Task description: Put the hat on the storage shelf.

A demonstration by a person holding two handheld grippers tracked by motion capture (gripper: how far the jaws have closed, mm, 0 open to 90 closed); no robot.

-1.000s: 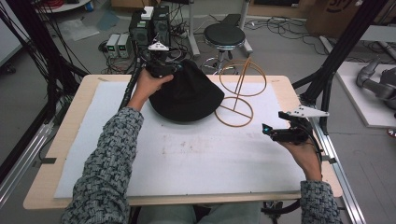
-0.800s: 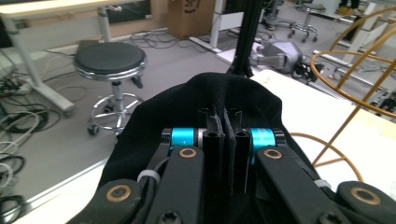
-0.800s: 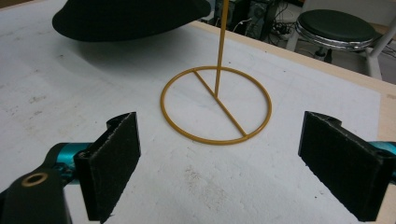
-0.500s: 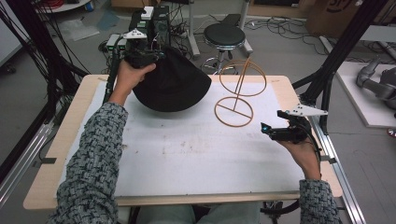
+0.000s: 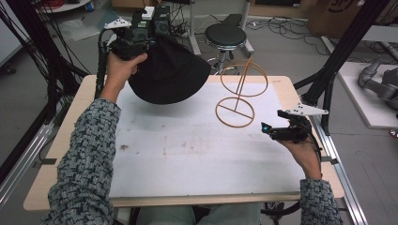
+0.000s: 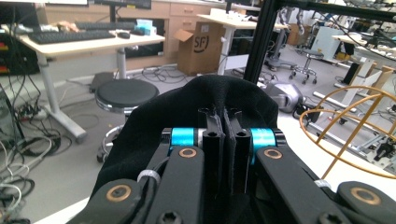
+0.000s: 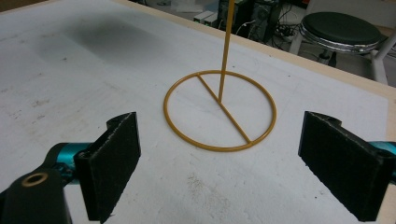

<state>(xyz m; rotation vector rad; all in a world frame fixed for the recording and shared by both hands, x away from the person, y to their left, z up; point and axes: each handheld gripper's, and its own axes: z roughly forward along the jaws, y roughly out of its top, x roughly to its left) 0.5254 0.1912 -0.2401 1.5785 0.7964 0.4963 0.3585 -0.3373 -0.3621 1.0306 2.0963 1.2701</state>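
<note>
The left claw [image 5: 141, 35] is pinching the rim of a floppy black fabric hat [image 5: 171, 72], holding it in the air above the far left of the white-topped bench [image 5: 187, 154]. The right claw [image 7: 219, 172] is hovering wide apart, facing the golden wire hat stand [image 5: 237, 96].

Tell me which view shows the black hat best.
The high view: the whole black hat hangs from the left gripper, lifted above the table. The left gripper view gives just pinched fabric close up; the right gripper view looks at the wire stand.
</note>
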